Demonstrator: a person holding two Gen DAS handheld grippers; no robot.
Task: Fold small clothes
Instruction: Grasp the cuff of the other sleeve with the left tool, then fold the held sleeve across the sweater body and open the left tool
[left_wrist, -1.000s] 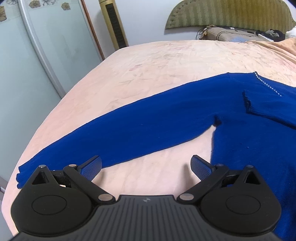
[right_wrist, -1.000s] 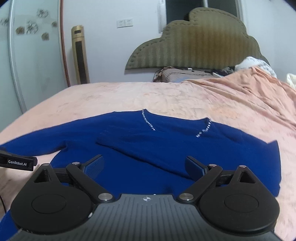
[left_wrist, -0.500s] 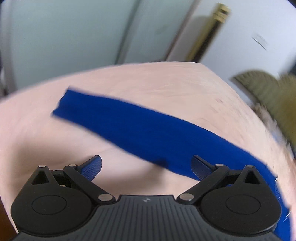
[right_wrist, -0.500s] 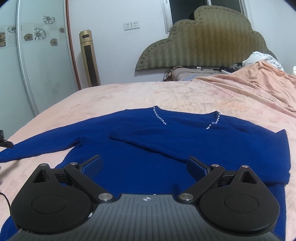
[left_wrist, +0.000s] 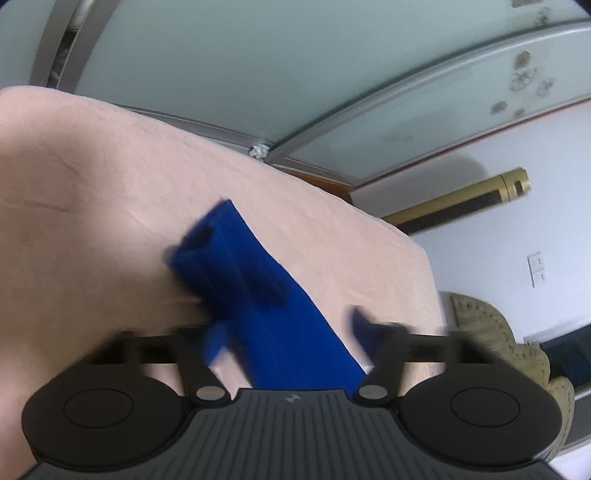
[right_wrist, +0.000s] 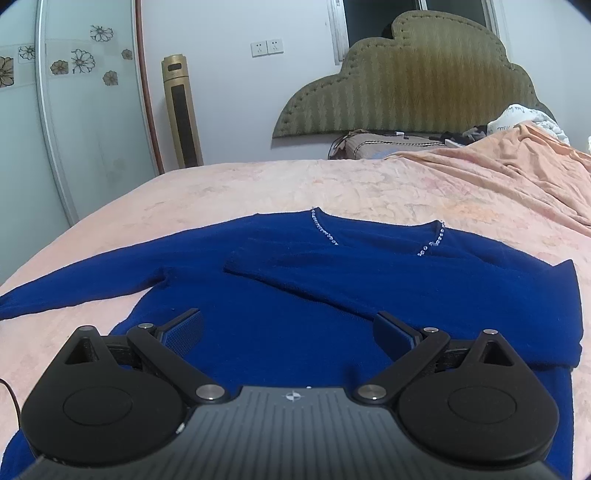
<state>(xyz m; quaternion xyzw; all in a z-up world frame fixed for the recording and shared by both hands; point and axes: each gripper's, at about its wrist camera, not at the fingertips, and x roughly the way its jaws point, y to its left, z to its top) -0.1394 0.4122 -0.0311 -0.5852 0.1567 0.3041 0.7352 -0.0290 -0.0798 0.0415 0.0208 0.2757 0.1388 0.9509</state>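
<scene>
A blue knit sweater with a beaded neckline lies flat on the pink bed. Its right sleeve is folded across the chest. Its left sleeve stretches out to the left. In the left wrist view, strongly rolled and blurred, the cuff end of that sleeve runs between the fingers of my left gripper. The jaws are closing, and the pads do not visibly press the cloth. My right gripper hovers open over the sweater's body, holding nothing.
A glass sliding door and a gold tower fan stand left of the bed. A green headboard, a pillow and a rumpled orange quilt are at the far right. The bed's edge is just past the cuff.
My left gripper has swung out along the left sleeve to its cuff end and rolled strongly. Its fingers have come a little closer together around the sleeve. The right gripper has barely moved.
</scene>
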